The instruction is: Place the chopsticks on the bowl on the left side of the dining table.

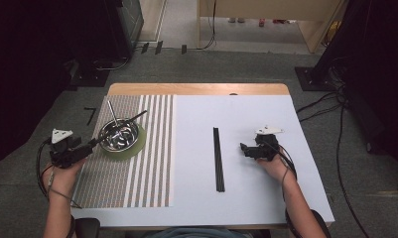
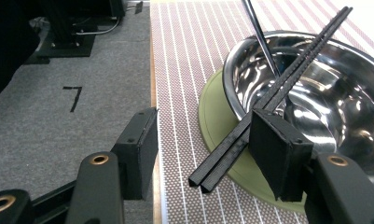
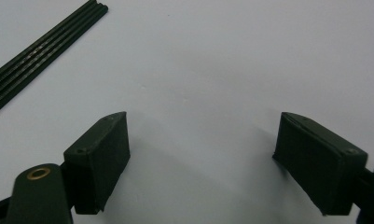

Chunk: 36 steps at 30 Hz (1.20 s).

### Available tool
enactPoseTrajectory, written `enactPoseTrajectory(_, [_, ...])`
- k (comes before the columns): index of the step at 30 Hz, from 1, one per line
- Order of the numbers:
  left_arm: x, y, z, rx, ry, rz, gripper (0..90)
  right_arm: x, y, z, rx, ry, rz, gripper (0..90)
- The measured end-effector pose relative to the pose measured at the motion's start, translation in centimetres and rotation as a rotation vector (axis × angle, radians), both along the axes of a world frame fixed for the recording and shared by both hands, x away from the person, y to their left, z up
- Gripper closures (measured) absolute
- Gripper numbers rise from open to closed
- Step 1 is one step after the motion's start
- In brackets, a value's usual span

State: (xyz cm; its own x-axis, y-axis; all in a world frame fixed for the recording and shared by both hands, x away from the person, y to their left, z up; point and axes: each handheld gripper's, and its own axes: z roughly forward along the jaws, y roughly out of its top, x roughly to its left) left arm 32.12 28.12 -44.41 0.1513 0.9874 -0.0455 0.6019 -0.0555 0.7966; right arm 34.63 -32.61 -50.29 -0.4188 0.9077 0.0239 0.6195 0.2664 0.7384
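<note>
Left gripper view: the left gripper (image 2: pixel 201 140), jaws spread, is bracketing black chopsticks (image 2: pixel 278 91) leaning on the bowl (image 2: pixel 357 112) ahead, for pinching.

A steel bowl (image 1: pixel 119 135) sits just ahead of the left tongs (image 1: pixel 93 144) on a green coaster (image 1: pixel 138 147), with a metal rod (image 1: pixel 113 114) leaning in it. Both rest on a striped mat (image 1: pixel 137 173) that runs under and beyond those tongs. A white sheet (image 1: pixel 266 198) covers the surface beneath the right tongs (image 1: pixel 243 148). Black sticks (image 1: pixel 218 158) lie on it just ahead of them, between the two tongs. Cables (image 1: pixel 335 106) trail over the grey floor (image 1: pixel 236 69) beyond the right tongs, and a black tape mark (image 1: pixel 90 115) lies beyond the left.
</note>
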Motion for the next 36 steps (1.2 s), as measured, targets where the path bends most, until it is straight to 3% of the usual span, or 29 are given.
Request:
enactPoseTrajectory(12, [0.7, 0.0, -0.1, 0.028, -0.014, -0.013, 46.9, 0.0, 0.0, 0.0, -0.001, -0.001, 0.001, 17.5])
enactPoseTrajectory(22, [0.6, -0.5, 1.4, -0.011, -0.014, -0.001, 41.9, 0.0, 0.0, 0.0, -0.001, -0.001, 0.0, 17.5])
enactPoseTrajectory(30, [1.6, -2.3, 2.3, 0.019, 0.017, -0.033, 41.8, 0.0, 0.0, 0.0, -0.002, -0.001, 0.001, 17.5])
enactPoseTrajectory(36, [2.6, -2.8, 3.0, -0.004, 0.038, -0.046, 46.8, 0.0, 0.0, 0.0, -0.001, -0.001, 0.001, 17.5])
